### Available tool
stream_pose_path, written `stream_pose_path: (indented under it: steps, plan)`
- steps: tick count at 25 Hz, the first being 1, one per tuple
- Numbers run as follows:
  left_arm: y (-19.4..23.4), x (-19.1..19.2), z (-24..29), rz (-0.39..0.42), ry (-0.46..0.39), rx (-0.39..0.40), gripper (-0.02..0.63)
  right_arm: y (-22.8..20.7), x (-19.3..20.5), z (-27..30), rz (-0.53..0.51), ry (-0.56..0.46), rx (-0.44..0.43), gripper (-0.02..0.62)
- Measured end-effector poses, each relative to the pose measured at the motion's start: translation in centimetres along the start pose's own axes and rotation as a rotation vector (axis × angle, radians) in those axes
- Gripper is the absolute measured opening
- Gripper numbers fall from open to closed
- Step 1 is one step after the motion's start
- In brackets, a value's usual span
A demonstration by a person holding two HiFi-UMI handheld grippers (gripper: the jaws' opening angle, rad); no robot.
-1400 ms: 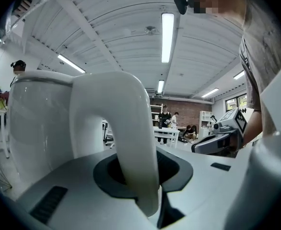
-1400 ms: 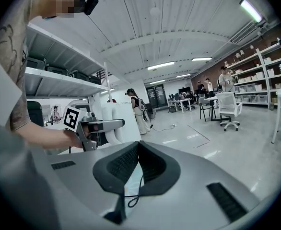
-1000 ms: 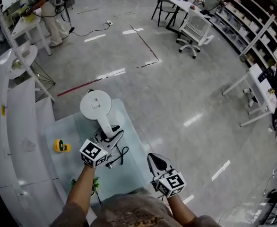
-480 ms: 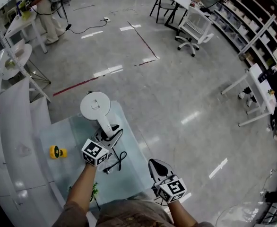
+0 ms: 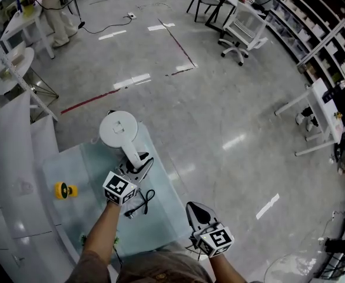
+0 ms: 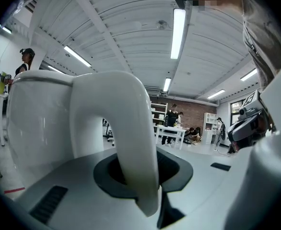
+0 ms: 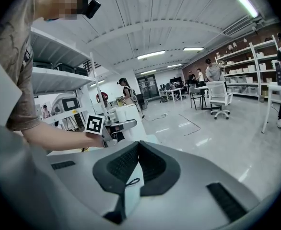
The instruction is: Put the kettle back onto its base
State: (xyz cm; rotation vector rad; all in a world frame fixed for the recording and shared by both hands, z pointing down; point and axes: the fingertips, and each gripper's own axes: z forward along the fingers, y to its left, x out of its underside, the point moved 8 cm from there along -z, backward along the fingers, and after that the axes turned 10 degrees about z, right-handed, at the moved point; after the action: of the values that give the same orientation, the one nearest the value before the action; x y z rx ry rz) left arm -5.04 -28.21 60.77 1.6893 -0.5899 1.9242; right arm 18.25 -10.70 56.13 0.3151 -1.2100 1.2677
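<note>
Your left gripper [image 5: 138,166] clamps white kettle [image 5: 118,128] by handle [image 6: 131,143], jaws narrowed onto it. Body is held upright over far end of table [image 5: 93,170], ready for set-down. Base not plainly visible; black cord [image 5: 143,200] under gripper suggests it lies near. Your right gripper [image 5: 198,208] hangs off table's right edge, jaws together, empty, out of way.

I see my left gripper [image 5: 138,165], fingers closed around the white kettle's [image 5: 118,128] handle, at the far end of the pale worktop [image 5: 93,170], black cable [image 5: 142,200] just beside, small yellow object [image 5: 62,190] at left, my right gripper [image 5: 191,206] apart at near right, fingers together, empty
</note>
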Motion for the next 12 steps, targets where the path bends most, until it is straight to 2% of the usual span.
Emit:
stream_pose_path:
  steps: [9,12]
  plan:
    - [0.0,1.7,1.0,0.010,0.009,0.003,0.098,-0.5,0.5,0.1,0.017,0.044,0.023,0.000]
    - [-0.1,1.6,1.2,0.015,0.007,0.005,0.100,-0.9,0.5,0.0,0.007,0.029,0.018,0.000]
